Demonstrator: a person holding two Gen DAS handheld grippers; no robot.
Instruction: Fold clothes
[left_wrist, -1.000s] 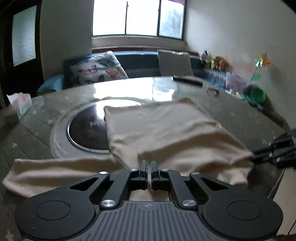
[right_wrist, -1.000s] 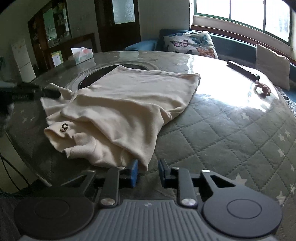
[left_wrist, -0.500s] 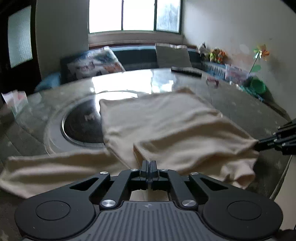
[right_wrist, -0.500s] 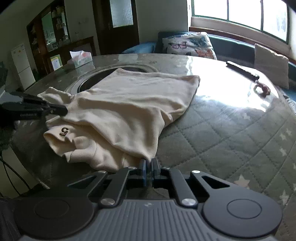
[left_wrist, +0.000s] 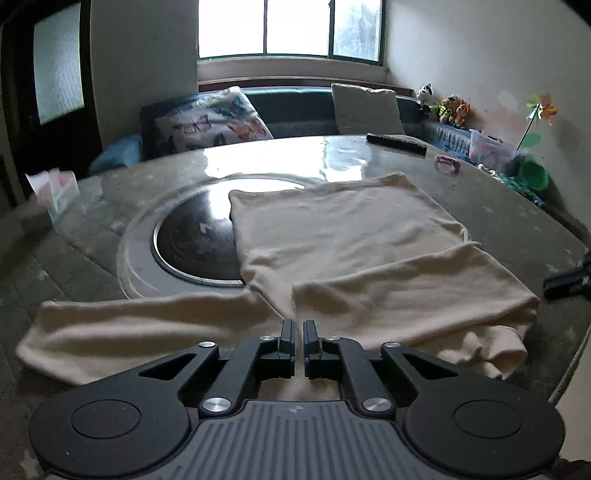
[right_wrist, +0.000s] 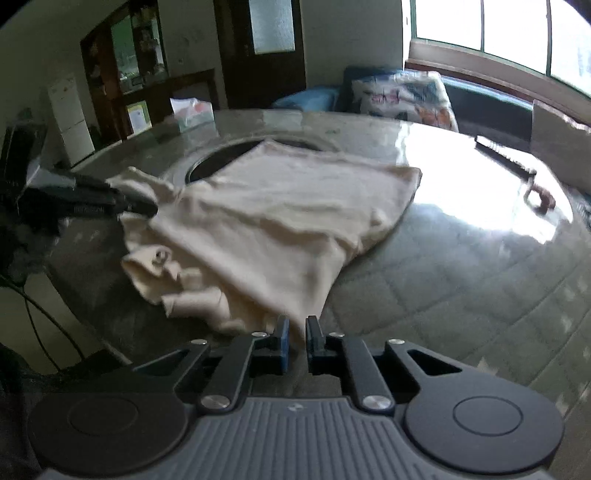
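Cream long-sleeved knit top (left_wrist: 343, 258) lies spread over the middle of the round, glass-topped desk (left_wrist: 517, 221), its upper edge overlapping the dark circular inset (left_wrist: 192, 243) at the centre of the left wrist frame; one sleeve (left_wrist: 129, 332) stretches toward the lower left of that frame, and a folded flap crosses the garment at the lower right. In the left wrist view the left gripper (left_wrist: 299, 334) sits at the bottom centre, its two black fingers a narrow gap apart with the cloth's near edge just ahead of them; whether fabric is caught between them cannot be told. In the right wrist view the right gripper (right_wrist: 296, 336), at the bottom centre, shows a slightly wider gap, with a corner of the top's (right_wrist: 280, 221) hem reaching into it. A black remote control (left_wrist: 397, 144) and a butterfly-print cushion (left_wrist: 210, 125) sit in the upper part of the left wrist frame.
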